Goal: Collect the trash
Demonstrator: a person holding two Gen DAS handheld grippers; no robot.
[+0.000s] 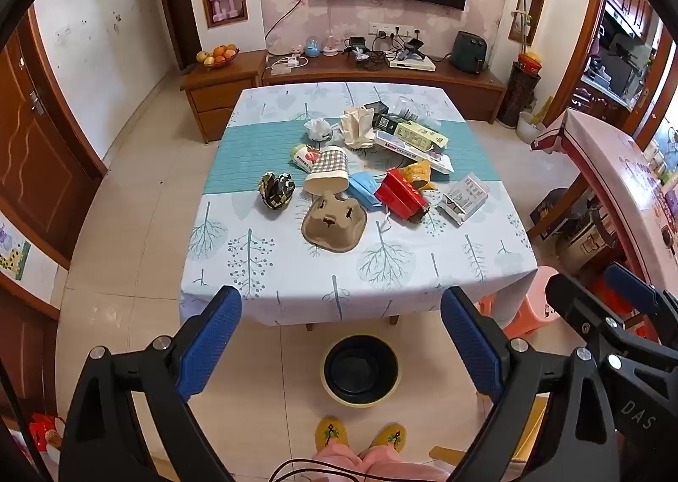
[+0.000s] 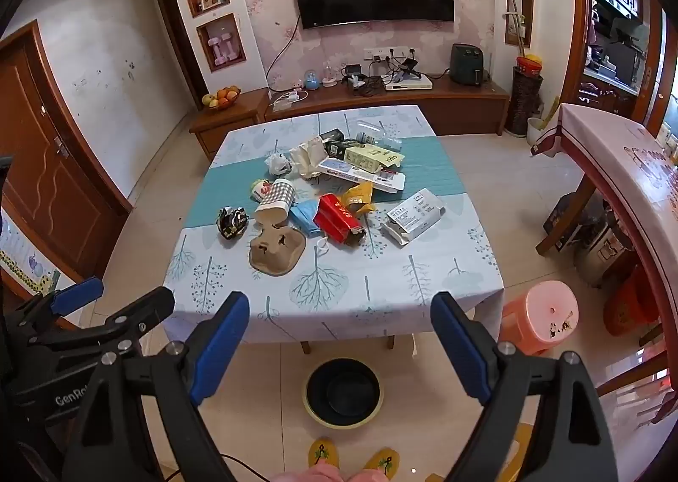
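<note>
Trash lies scattered on a table (image 1: 271, 270) (image 2: 381, 291) with a tree-print cloth. It includes a brown paper cup carrier (image 1: 334, 223) (image 2: 277, 248), a checked paper cup (image 1: 328, 172) (image 2: 276, 200), a crumpled dark wrapper (image 1: 276, 189) (image 2: 232, 221), a blue face mask (image 1: 363, 188) (image 2: 306, 217), a red carton (image 1: 400, 193) (image 2: 339, 215), a white box (image 1: 464, 197) (image 2: 414, 215) and flat boxes (image 1: 417, 140) (image 2: 364, 168) behind. A black bin (image 1: 361, 369) (image 2: 342, 392) with a yellow rim stands on the floor before the table. My left gripper (image 1: 341, 348) and my right gripper (image 2: 339, 348) are open and empty, held above the bin, short of the table.
A pink stool (image 1: 529, 304) (image 2: 538, 314) stands at the table's near right corner. A second covered table (image 1: 614, 168) (image 2: 627, 168) is on the right. A wooden TV bench (image 1: 381, 75) (image 2: 381, 96) runs along the far wall. The person's yellow slippers (image 1: 360, 437) (image 2: 351, 458) are by the bin.
</note>
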